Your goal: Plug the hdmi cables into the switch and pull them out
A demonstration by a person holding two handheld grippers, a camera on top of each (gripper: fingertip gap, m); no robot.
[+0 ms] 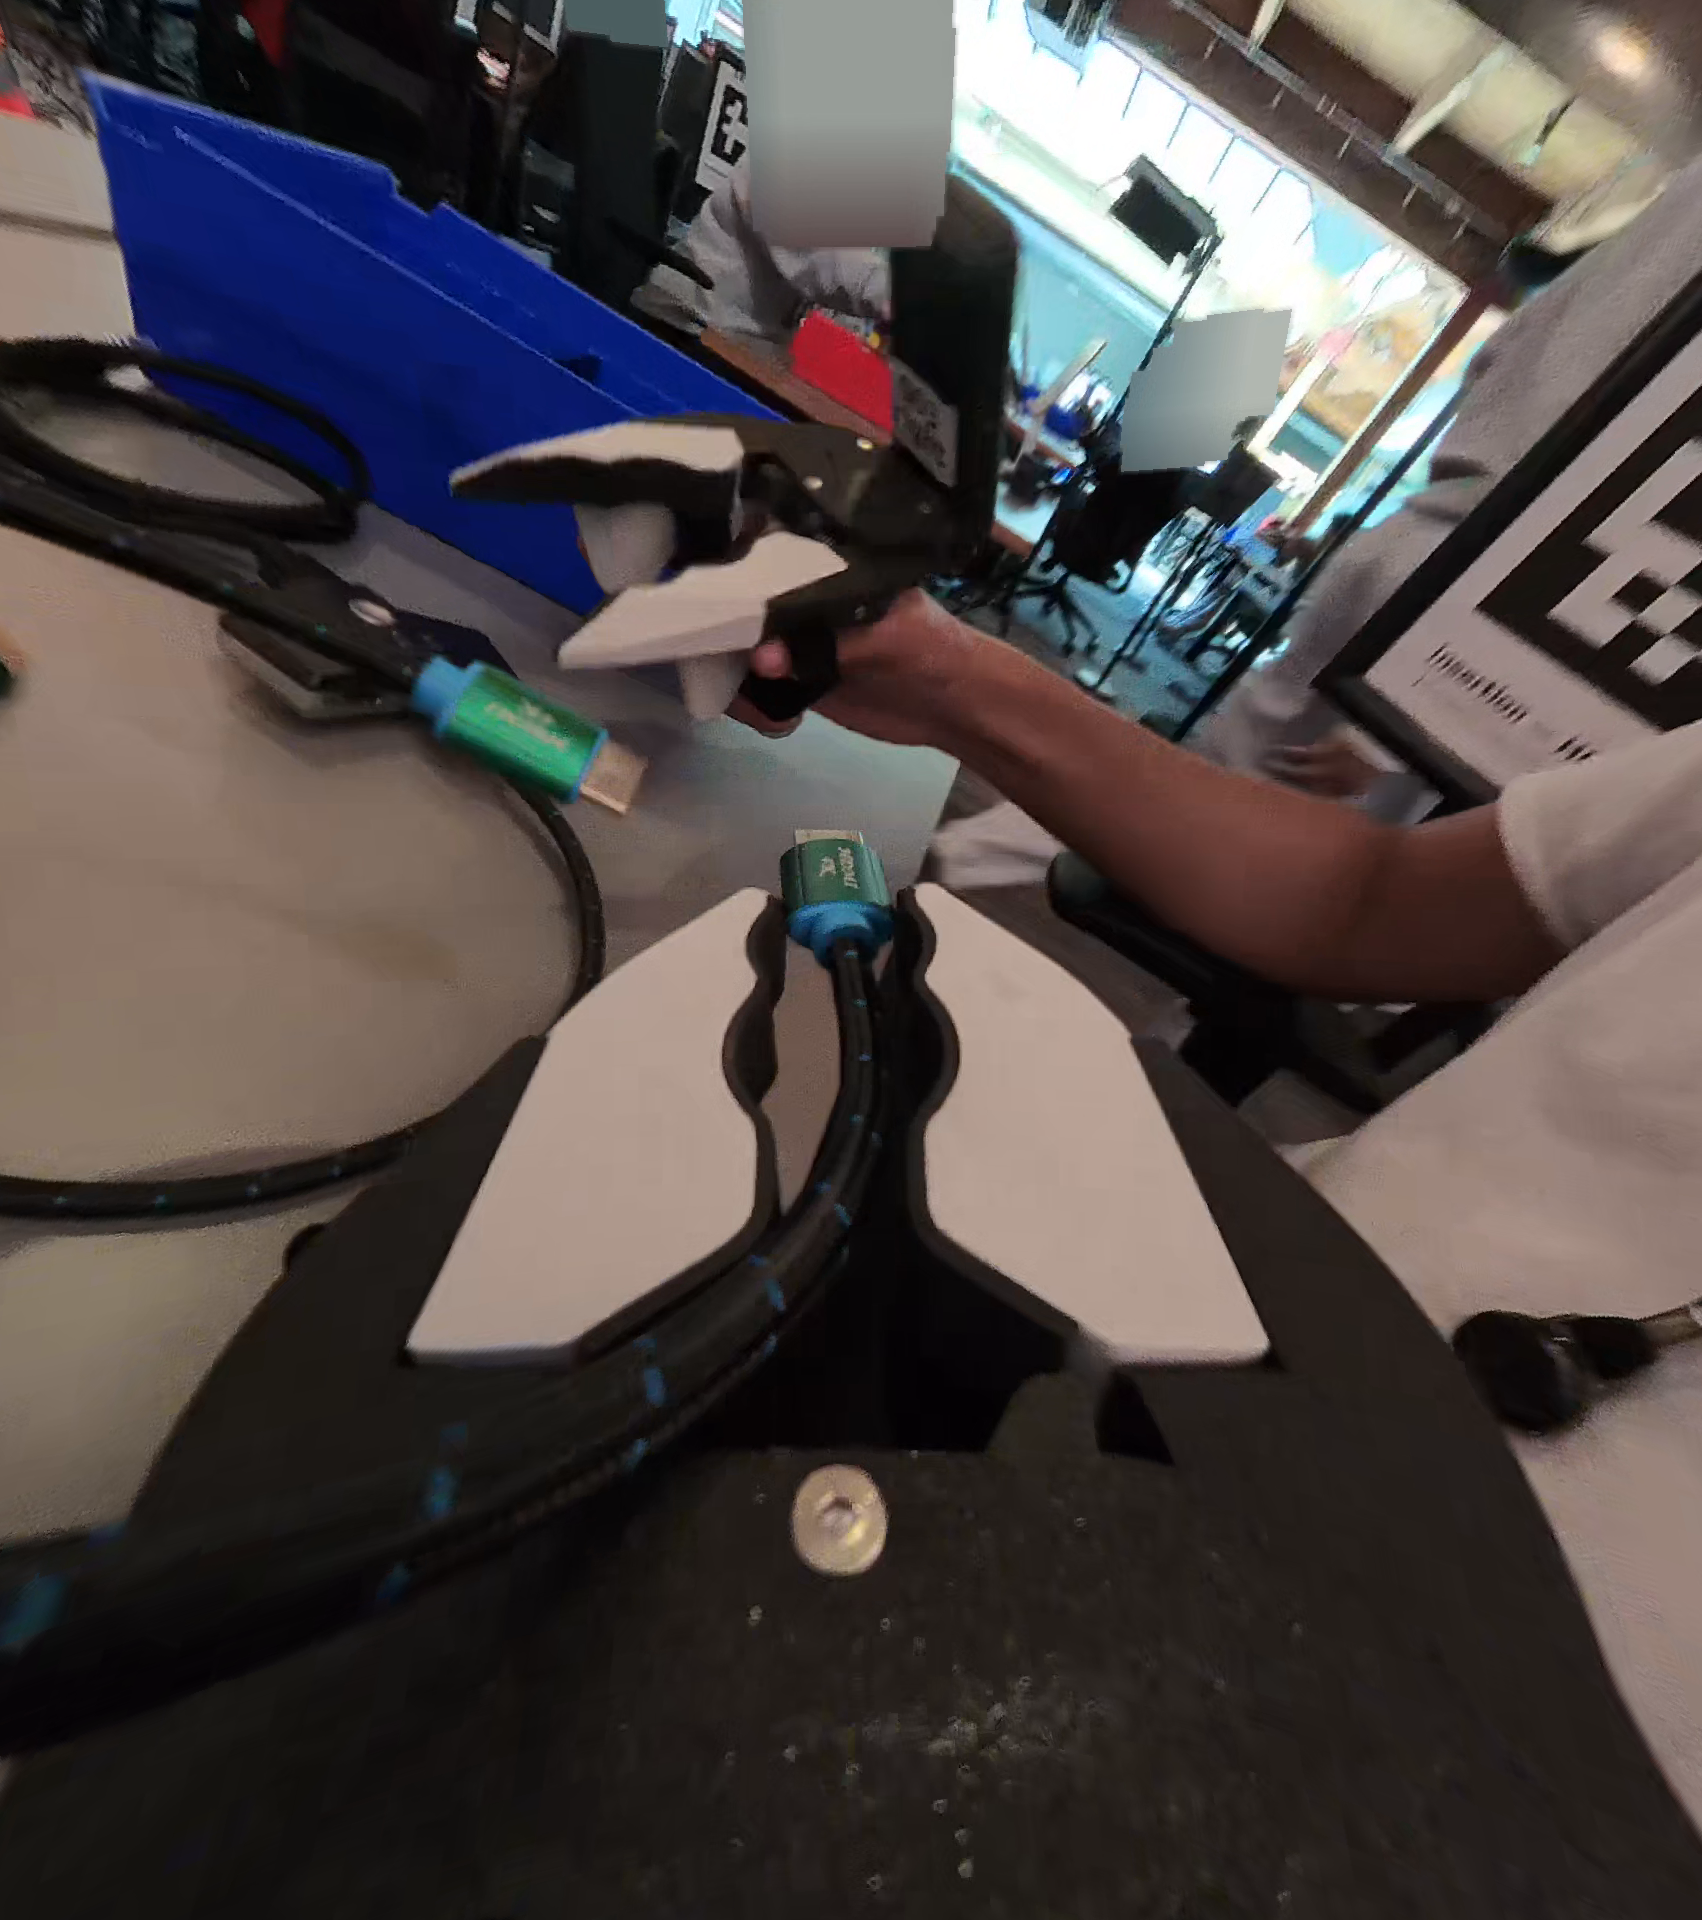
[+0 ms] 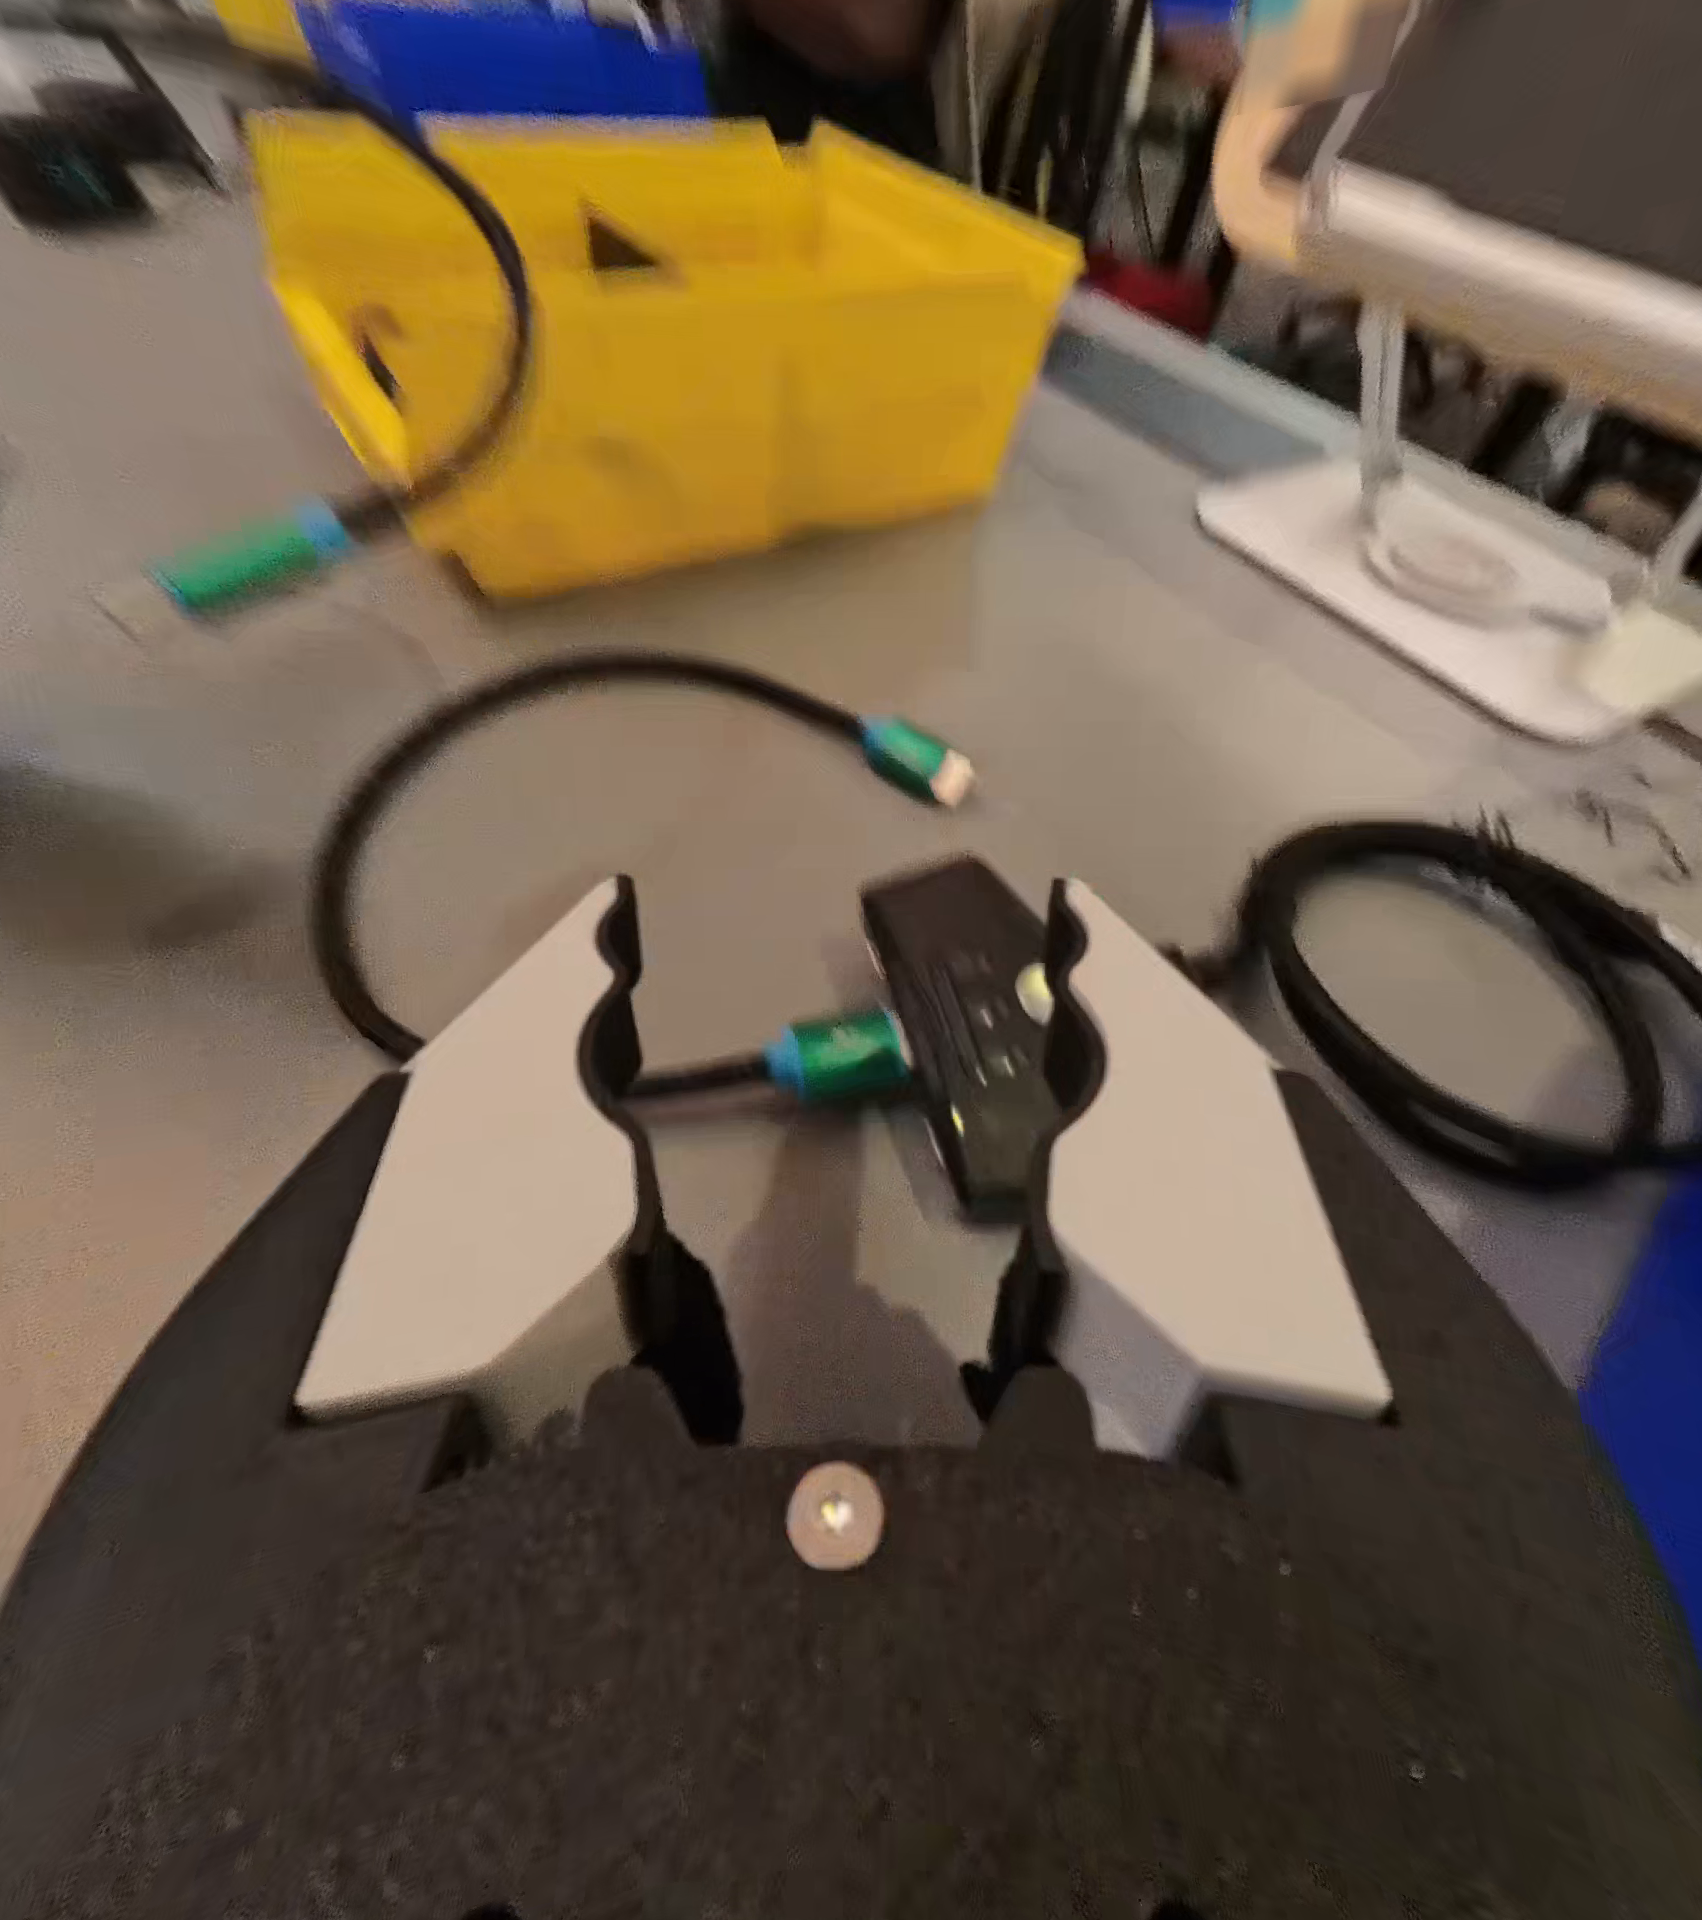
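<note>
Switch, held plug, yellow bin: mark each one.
switch [image 2: 961,1023]: right wrist view, black top face.
held plug [image 1: 834,875]: left wrist view, green shell.
yellow bin [image 2: 722,436]: right wrist view, front wall.

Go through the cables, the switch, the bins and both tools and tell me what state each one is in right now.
Left tool: shut on a green plug, held off the table.
Right tool: open, empty, above the switch.
Switch: flat on the table, one plug at its side, apparently plugged in.
Loose plug: lying unplugged on the table.
Coiled cable: lying in a loop.
Yellow bin: upright, a cable hanging over its front.
Blue bin: upright.
</note>
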